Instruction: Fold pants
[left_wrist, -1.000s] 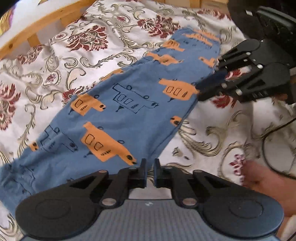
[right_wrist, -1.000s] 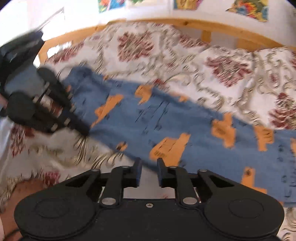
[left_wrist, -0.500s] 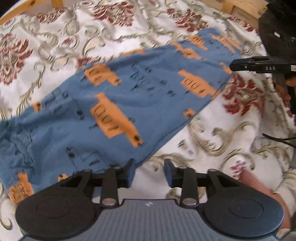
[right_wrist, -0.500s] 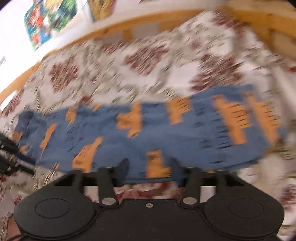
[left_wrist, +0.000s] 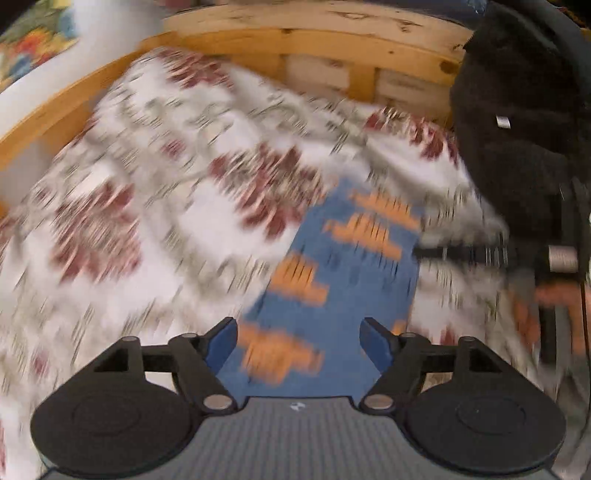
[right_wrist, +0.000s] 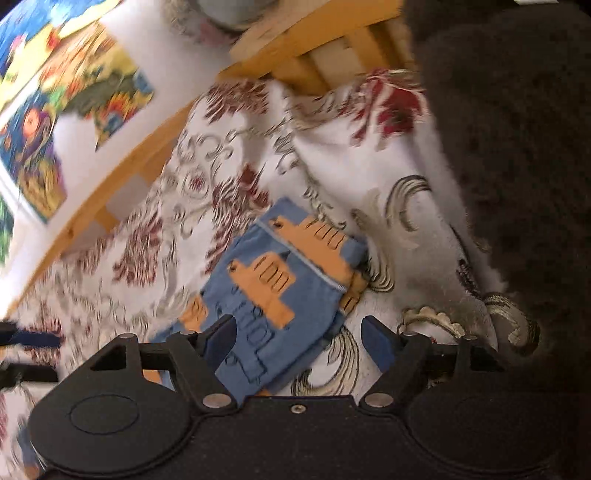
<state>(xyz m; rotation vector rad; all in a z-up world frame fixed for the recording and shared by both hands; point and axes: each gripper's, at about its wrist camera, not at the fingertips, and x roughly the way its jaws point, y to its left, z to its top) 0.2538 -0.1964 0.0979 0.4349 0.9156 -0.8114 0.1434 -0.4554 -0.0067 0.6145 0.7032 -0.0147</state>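
Blue pants (left_wrist: 343, 280) with orange truck prints lie on a floral bedspread (left_wrist: 147, 229); the left wrist view is motion-blurred. My left gripper (left_wrist: 298, 338) is open, its fingers straddling the fabric strip just above it. In the right wrist view the pants (right_wrist: 273, 291) end at a hemmed edge with a pale seam. My right gripper (right_wrist: 298, 336) is open over that end, nothing held between its fingers. The other gripper shows as a dark bar (left_wrist: 461, 254) beside the pants' right edge, and as blue-tipped fingers (right_wrist: 33, 339) at the far left.
A wooden bed frame (left_wrist: 314, 48) runs along the far side, also seen as a frame (right_wrist: 122, 177) in the right wrist view. A black fuzzy object (left_wrist: 517, 110) fills the upper right, the same black object (right_wrist: 517, 166) in the right wrist view. Colourful posters (right_wrist: 48, 110) hang on the wall.
Both grippers went from shut to wide open. Both cameras swung along the pants toward the headboard end, so less of the pants shows now.
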